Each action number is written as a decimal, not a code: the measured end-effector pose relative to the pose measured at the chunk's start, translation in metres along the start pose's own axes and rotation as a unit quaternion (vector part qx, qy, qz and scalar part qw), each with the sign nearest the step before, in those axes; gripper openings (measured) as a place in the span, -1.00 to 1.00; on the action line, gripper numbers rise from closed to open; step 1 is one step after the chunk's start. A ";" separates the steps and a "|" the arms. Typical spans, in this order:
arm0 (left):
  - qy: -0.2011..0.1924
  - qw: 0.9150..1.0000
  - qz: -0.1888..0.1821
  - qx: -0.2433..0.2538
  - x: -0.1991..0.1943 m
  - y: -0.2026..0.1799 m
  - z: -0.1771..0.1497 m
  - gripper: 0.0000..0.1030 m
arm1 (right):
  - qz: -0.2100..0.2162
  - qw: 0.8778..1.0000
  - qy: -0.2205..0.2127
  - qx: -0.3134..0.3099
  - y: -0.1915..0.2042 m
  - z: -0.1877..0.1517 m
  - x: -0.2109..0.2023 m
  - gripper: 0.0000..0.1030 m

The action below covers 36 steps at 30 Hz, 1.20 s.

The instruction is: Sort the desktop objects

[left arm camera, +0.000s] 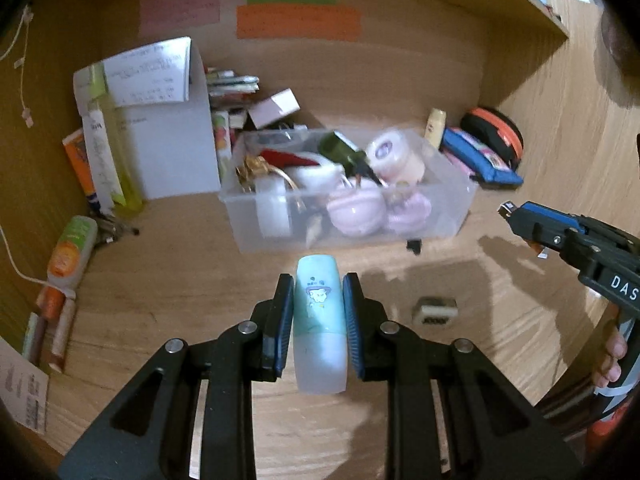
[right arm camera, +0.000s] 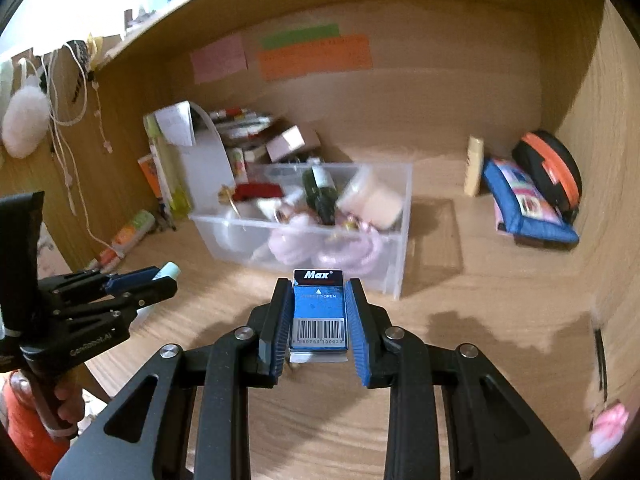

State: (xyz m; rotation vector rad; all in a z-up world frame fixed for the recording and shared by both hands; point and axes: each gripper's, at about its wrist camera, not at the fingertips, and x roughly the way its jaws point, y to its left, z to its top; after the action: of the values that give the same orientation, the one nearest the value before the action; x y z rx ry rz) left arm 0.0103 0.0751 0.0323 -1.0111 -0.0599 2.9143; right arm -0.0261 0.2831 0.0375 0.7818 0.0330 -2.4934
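Note:
My left gripper [left arm camera: 318, 292] is shut on a pale teal tube [left arm camera: 319, 320] with a cartoon figure, held above the wooden desk [left arm camera: 160, 312]. The tube's tip also shows in the right wrist view [right arm camera: 168, 270], inside the left gripper [right arm camera: 160, 278] at the left. My right gripper [right arm camera: 319, 296] is shut on a small blue staple box [right arm camera: 319, 312] marked Max, with a barcode. That box [left arm camera: 532, 216] and the right gripper [left arm camera: 510, 214] appear at the right of the left wrist view. Both are short of the clear plastic bin [left arm camera: 456, 196] [right arm camera: 396, 216] full of small items.
A small grey eraser-like block [left arm camera: 435, 311] lies on the desk right of the tube. Papers and tubes [left arm camera: 108, 148] lean at the back left. A blue pouch [left arm camera: 480, 156] [right arm camera: 528, 204] and an orange-black case [right arm camera: 552, 172] sit at the back right. A hand [left arm camera: 612, 360] holds the right gripper's handle.

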 end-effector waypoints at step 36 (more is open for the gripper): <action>0.100 0.995 -0.014 -0.025 0.088 0.057 0.030 0.42 | 0.013 1.000 -0.006 0.005 -0.025 0.069 0.078 -0.52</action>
State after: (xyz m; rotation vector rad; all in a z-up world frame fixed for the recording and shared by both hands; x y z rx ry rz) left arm -0.0793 0.0239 -0.0017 -1.2937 -0.1369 2.7830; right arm -0.1288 0.2556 0.0503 0.7670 0.0068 -2.4758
